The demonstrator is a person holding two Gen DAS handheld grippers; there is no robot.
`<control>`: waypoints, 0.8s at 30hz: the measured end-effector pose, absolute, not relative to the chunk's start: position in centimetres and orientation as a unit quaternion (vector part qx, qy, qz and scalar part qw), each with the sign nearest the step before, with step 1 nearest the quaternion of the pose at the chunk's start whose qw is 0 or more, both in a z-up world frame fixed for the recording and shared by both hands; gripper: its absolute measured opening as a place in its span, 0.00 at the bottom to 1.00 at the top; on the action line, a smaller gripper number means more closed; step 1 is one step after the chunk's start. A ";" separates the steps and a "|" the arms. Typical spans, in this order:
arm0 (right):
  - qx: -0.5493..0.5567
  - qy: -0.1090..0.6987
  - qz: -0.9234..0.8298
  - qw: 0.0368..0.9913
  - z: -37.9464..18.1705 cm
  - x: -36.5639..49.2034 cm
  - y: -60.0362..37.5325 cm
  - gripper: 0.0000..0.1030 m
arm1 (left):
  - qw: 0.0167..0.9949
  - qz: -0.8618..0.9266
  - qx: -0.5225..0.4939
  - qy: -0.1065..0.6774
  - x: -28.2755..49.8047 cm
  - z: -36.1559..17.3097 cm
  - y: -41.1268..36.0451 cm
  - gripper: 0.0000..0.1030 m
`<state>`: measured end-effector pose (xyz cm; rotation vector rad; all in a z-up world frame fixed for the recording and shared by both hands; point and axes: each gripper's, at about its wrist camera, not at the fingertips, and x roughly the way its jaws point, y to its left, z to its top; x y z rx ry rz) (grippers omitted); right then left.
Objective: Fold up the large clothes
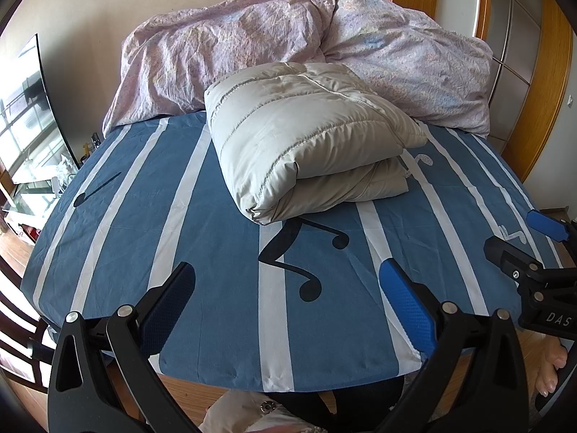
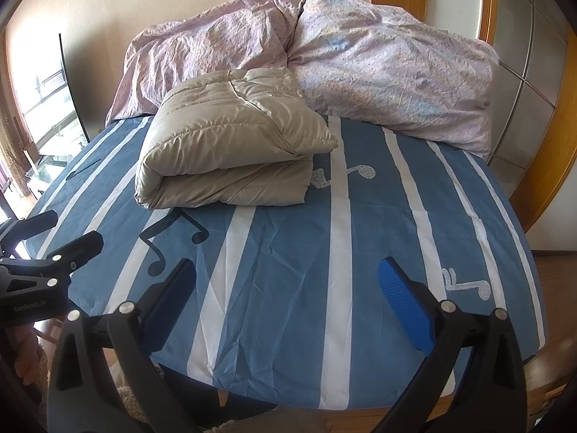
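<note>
A beige quilted down jacket (image 1: pixel 306 137) lies folded in a thick bundle on the blue-and-white striped bed sheet (image 1: pixel 216 245), toward the far middle of the bed. It also shows in the right wrist view (image 2: pixel 230 151). My left gripper (image 1: pixel 288 288) is open and empty, held over the near edge of the bed, well short of the jacket. My right gripper (image 2: pixel 288 285) is open and empty, also over the near edge. The right gripper shows at the right side of the left wrist view (image 1: pixel 519 238); the left gripper shows at the left side of the right wrist view (image 2: pixel 68 234).
A crumpled pink floral duvet (image 1: pixel 324 47) is heaped along the back of the bed against the wall. A mirror or glass panel (image 1: pixel 32 115) stands to the left. A wooden door frame (image 1: pixel 541 90) is to the right. The bed's wooden front edge (image 1: pixel 202 389) lies below the grippers.
</note>
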<state>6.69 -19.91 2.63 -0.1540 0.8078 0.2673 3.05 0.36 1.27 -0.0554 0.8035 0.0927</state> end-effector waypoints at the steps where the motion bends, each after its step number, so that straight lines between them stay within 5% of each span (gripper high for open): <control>1: -0.074 0.391 0.130 0.908 2.6 6.7 -19.9 0.98 | 0.919 0.045 -0.027 0.391 3.1 1.3 0.4 0.99; 24: -0.072 0.391 0.131 0.908 2.5 6.8 -20.0 0.98 | 0.919 0.041 -0.021 0.391 3.2 0.9 0.1 0.99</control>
